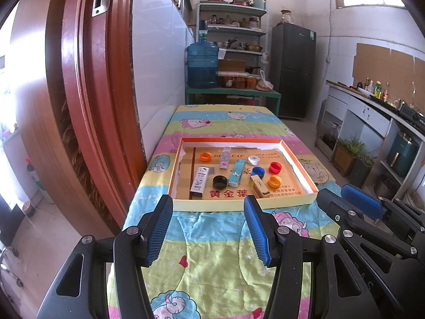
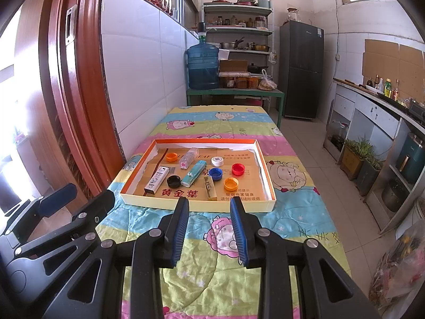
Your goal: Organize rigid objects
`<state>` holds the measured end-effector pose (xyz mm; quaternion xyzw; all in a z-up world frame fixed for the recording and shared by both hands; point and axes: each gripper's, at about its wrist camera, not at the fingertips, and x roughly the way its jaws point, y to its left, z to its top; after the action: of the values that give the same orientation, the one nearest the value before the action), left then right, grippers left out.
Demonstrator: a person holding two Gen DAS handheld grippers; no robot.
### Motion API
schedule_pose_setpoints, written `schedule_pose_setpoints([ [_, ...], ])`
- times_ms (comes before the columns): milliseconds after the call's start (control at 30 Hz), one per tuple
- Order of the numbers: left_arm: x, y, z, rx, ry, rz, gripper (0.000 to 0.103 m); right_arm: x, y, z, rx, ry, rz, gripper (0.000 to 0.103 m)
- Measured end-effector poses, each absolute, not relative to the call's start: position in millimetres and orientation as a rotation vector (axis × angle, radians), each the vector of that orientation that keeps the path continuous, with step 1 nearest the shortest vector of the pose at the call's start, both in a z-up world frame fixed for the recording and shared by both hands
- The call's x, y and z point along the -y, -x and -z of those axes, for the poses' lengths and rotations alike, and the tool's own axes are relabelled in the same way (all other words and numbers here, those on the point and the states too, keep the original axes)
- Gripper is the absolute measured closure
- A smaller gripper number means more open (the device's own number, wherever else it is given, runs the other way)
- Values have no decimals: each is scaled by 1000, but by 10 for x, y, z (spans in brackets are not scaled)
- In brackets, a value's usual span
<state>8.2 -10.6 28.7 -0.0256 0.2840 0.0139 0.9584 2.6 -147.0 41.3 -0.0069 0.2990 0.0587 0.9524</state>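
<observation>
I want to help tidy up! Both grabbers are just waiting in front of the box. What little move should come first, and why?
Probably ease the right gripper forward over the near rim of the tray, toward the small brown box. Both grippers are open and empty, short of the tray, and that box lies closest to the right one's fingers. The left gripper can wait.

white tiled walls [image 2: 140, 61] | dark fridge [image 2: 301, 71] | metal shelves [image 2: 239, 26]

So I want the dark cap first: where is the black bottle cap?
The round black plastic bottle cap lies in the shallow cardboard tray, near its front edge, between the white box and teal lighter.
</observation>
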Motion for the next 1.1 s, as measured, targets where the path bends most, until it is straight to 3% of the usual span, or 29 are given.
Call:
schedule_pose_setpoints([
  [1100,121,-68,-248,-583,51,-28,46,1481,-49,-382,-614,14,-119,71],
])
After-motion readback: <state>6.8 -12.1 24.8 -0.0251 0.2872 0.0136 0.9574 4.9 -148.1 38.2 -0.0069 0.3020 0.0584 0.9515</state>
